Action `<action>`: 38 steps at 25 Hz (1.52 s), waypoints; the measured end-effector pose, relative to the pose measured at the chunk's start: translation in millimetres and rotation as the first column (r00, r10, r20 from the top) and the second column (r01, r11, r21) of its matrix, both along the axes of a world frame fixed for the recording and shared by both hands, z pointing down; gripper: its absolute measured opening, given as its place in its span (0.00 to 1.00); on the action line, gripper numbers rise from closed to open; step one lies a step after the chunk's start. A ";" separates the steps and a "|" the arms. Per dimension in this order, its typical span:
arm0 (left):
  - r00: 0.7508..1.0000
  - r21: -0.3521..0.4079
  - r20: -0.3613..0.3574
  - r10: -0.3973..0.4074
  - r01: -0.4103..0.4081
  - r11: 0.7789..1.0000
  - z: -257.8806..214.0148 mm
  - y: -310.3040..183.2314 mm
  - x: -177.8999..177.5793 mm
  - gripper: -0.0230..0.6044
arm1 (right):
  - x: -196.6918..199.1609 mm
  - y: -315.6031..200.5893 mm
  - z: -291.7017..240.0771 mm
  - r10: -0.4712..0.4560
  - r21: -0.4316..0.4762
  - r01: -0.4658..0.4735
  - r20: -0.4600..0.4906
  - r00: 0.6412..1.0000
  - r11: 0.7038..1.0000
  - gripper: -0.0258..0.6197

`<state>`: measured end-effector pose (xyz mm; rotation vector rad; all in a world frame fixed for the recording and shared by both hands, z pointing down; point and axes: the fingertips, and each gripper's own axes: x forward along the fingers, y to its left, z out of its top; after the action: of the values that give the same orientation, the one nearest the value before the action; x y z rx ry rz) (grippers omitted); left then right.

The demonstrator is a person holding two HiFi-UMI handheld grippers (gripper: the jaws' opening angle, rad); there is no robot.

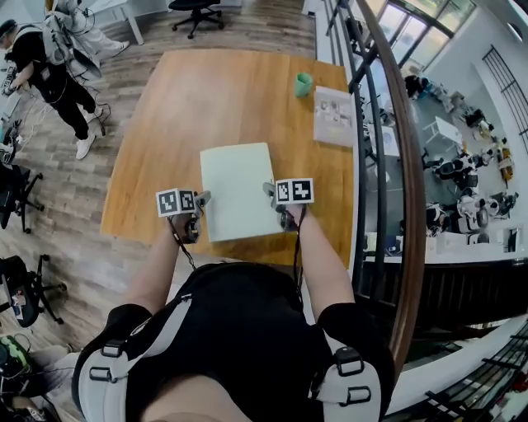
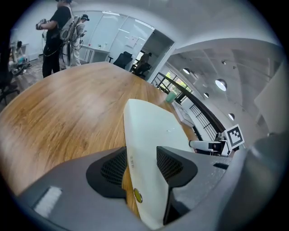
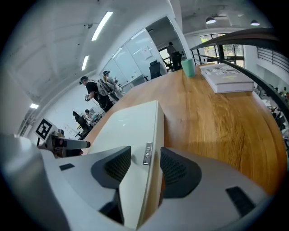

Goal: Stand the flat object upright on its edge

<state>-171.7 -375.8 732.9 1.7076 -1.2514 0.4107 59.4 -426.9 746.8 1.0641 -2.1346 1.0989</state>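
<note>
A pale, flat rectangular object lies broad face up near the front edge of the wooden table. My left gripper sits at its near left corner and my right gripper at its near right corner. In the left gripper view the object's edge runs between the jaws of the left gripper, with wood showing beside one pad. In the right gripper view the object's edge passes between the spread jaws of the right gripper, and a gap shows beside it. Neither pair of pads presses on it.
A green cup and a light booklet sit at the table's far right. A curved railing runs close along the right side. A person stands on the floor at far left, and an office chair stands beyond the table.
</note>
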 end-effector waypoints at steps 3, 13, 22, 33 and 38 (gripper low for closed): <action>1.000 -0.031 -0.026 -0.006 0.006 1.000 10.7 0.8 2.9 0.35 | 2.6 3.4 9.6 0.049 -0.037 -0.048 0.033 0.998 0.998 0.35; 0.987 -0.072 -0.158 0.024 -0.035 0.997 25.7 1.9 8.6 0.32 | 1.8 6.2 19.5 0.089 -0.108 -0.076 0.124 0.988 0.991 0.37; 0.980 -0.090 -0.195 0.046 -0.064 0.994 18.2 -2.9 12.5 0.31 | 2.2 8.4 15.0 0.065 -0.165 -0.047 0.108 0.992 0.985 0.35; 0.988 0.083 -0.100 0.117 -0.109 0.991 -40.8 -26.2 18.0 0.31 | 7.1 1.6 -31.2 0.088 -0.064 -0.077 0.180 0.980 0.995 0.35; 0.981 0.229 -0.048 0.188 -0.172 0.958 -90.7 -49.1 23.5 0.31 | 11.9 -20.9 -83.4 0.049 0.108 -0.072 0.202 0.978 0.991 0.35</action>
<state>-148.1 -424.9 642.2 2.0201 -1.1297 0.3238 71.3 -447.9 663.5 1.1190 -2.3617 1.1658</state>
